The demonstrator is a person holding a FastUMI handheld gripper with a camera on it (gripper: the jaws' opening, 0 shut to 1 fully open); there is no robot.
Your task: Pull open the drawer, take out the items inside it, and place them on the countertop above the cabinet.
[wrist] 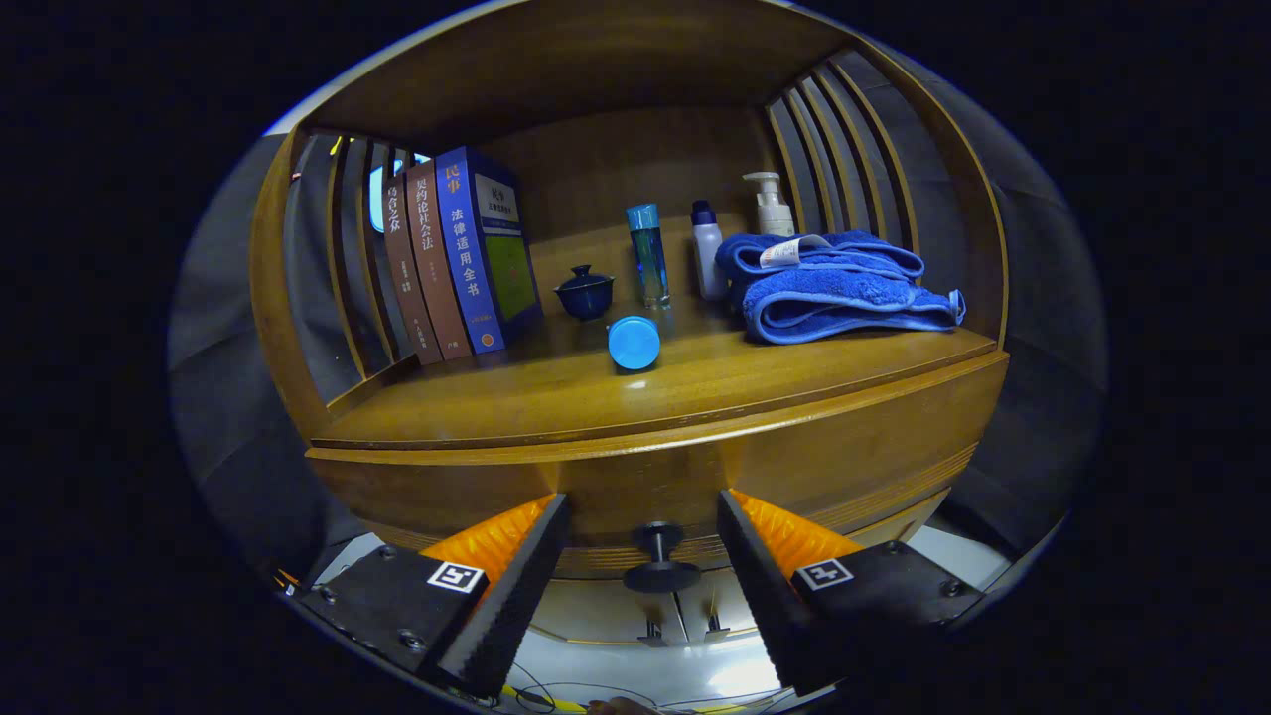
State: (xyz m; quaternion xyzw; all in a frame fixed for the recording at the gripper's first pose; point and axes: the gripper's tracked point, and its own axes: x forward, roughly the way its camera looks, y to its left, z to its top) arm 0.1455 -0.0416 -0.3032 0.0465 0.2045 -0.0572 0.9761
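A wooden cabinet faces me, its drawer front point(844, 447) closed under the countertop point(556, 397). A dark round knob point(659, 564) sticks out of the drawer front. My gripper point(643, 516) is open, its two fingers flanking the knob with a gap on each side, touching nothing. The inside of the drawer is hidden. On the countertop just beyond the fingers lies a round blue cap-like item point(634, 343).
On the countertop stand three books point(462, 253) at the left, a small dark blue lidded cup point(585, 292), a tall blue bottle point(648, 254), a white bottle point(707, 248), a pump bottle point(770, 204) and a folded blue towel point(839, 288). Slatted side walls enclose the shelf.
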